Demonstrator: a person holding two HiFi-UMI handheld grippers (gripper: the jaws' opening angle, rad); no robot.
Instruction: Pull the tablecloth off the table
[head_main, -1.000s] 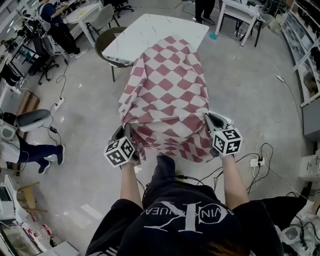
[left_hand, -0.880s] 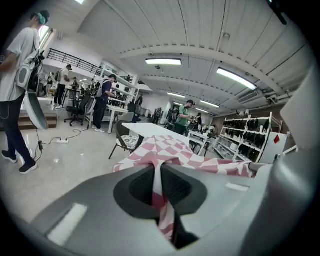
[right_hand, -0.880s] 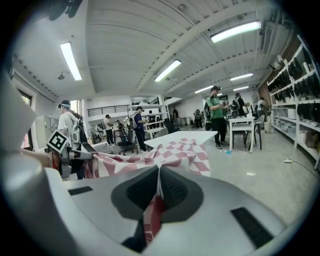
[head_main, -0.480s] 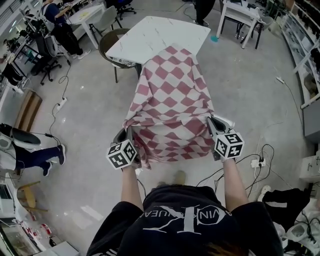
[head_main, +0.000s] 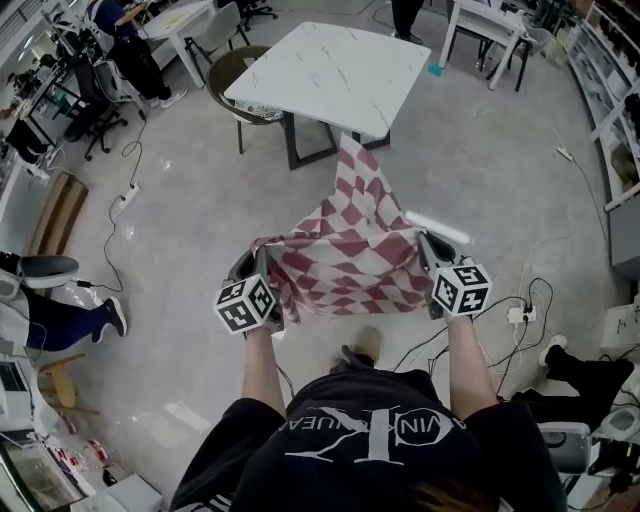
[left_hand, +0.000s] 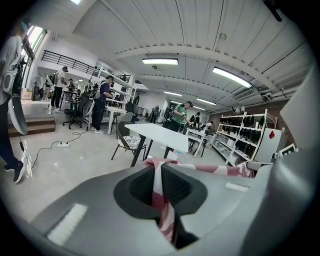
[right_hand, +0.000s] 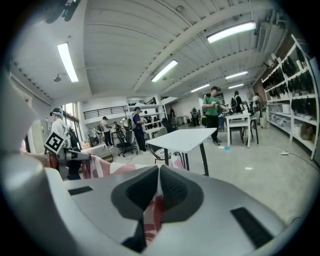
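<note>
Grey concrete floor (head_main: 480, 180), dark shelving (right_hand: 300, 65) at one side, long strip lights (left_hand: 160, 61) on a white ribbed ceiling (left_hand: 200, 30).

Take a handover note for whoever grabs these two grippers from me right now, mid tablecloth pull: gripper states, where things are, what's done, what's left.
Grippers: the left gripper is shut on one near corner of the tablecloth; the right gripper is shut on the other near corner.
Things: the tablecloth hangs in the air between the grippers, and its far end trails up to the near edge of the table. Whether it touches the table cannot be told.
Done: the white tabletop is bare.
Left: probably draw the far end clear of the table.
</note>
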